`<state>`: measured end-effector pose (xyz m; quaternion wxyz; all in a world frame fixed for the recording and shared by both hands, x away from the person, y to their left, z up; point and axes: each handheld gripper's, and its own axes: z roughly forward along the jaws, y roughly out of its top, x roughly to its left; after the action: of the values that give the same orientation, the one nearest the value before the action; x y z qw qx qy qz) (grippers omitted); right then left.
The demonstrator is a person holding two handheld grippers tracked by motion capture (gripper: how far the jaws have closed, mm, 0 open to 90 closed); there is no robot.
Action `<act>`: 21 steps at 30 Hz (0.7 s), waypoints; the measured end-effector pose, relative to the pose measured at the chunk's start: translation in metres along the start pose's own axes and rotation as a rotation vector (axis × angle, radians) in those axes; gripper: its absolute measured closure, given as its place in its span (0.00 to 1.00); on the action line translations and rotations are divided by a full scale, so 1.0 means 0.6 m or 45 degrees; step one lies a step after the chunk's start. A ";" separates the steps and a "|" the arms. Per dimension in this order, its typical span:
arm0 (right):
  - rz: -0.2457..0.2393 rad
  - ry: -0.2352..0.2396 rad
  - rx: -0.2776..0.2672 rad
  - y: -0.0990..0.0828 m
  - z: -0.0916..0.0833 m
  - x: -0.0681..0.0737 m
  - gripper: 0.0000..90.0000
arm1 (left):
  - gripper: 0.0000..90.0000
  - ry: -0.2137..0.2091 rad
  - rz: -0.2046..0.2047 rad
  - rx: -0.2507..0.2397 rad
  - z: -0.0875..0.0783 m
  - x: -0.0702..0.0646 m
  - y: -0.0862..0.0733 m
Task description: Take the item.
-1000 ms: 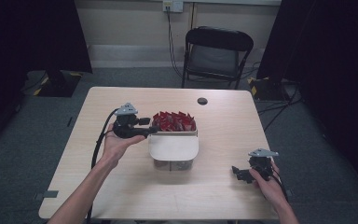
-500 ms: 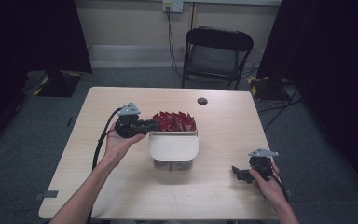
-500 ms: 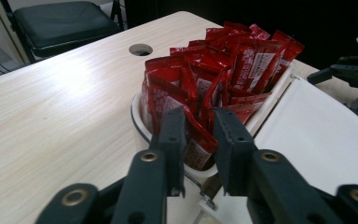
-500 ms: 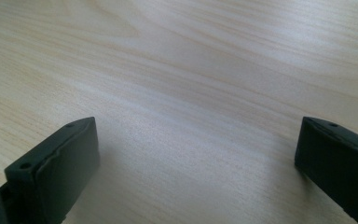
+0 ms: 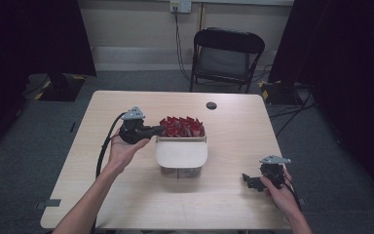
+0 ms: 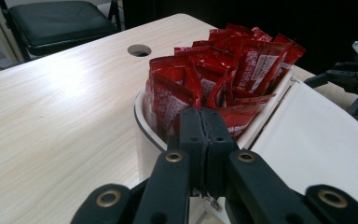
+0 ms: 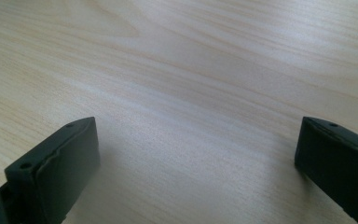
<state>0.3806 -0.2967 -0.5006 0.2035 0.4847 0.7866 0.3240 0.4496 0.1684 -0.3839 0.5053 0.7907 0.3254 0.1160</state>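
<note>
Left gripper view shows the left gripper (image 6: 203, 135) jaws, just closed, pinching a red packet (image 6: 235, 122) in the white container (image 6: 142, 135) at table centre, ready for lifting. Right gripper (image 5: 253, 181) rests released, near right.

A black folding chair (image 5: 227, 56) stands behind the wooden table (image 5: 233, 131), below a wall outlet (image 5: 180, 6).

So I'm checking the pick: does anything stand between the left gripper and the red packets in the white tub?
Nothing visible does. The left gripper sits at the near rim of the white plastic tub, its fingers shut, right against the upright red foil packets.
</note>
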 end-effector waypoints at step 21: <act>-0.004 0.004 0.001 0.000 -0.001 0.000 0.00 | 0.99 -0.041 -0.019 -0.028 -0.007 0.003 0.001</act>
<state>0.3802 -0.2968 -0.5006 0.2027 0.4830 0.7877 0.3242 0.4492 0.1725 -0.3818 0.5200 0.7844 0.3219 0.1028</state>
